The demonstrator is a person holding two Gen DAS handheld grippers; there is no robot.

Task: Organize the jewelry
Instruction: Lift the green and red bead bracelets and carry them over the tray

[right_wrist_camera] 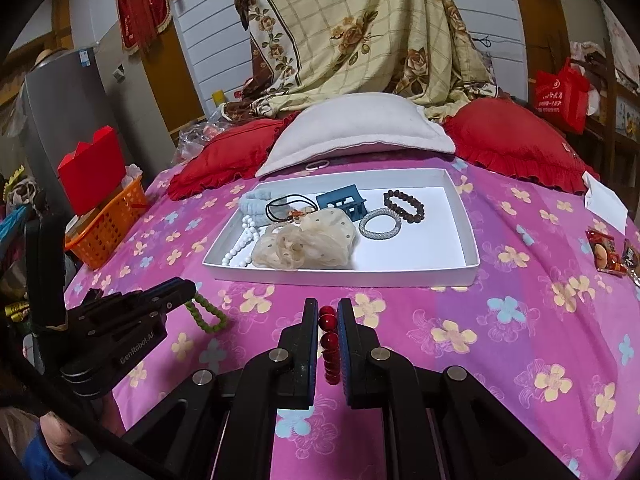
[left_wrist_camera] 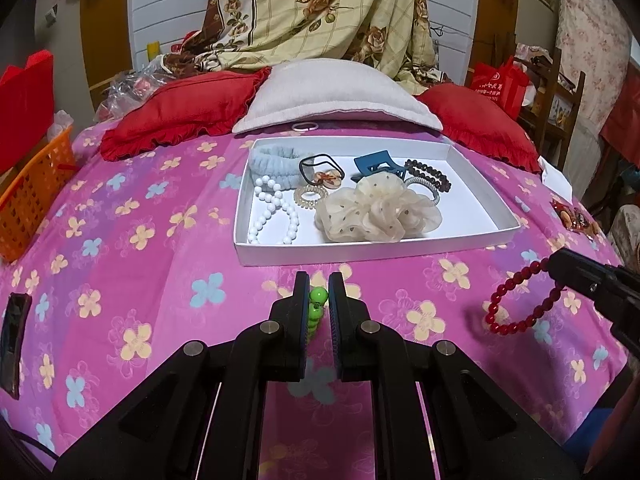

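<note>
Tray ahead looks mostly filled; my left gripper pinches the green bracelet, my right gripper the red bracelet, both probably last.

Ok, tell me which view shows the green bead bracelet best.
The right wrist view: the green bead bracelet shows as a full loop hanging from the left gripper. The left wrist view shows only a few beads pinched in that gripper.

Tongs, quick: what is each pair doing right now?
Left tongs: closed, holding the green bead bracelet.
Right tongs: closed, holding the red bead bracelet.
</note>
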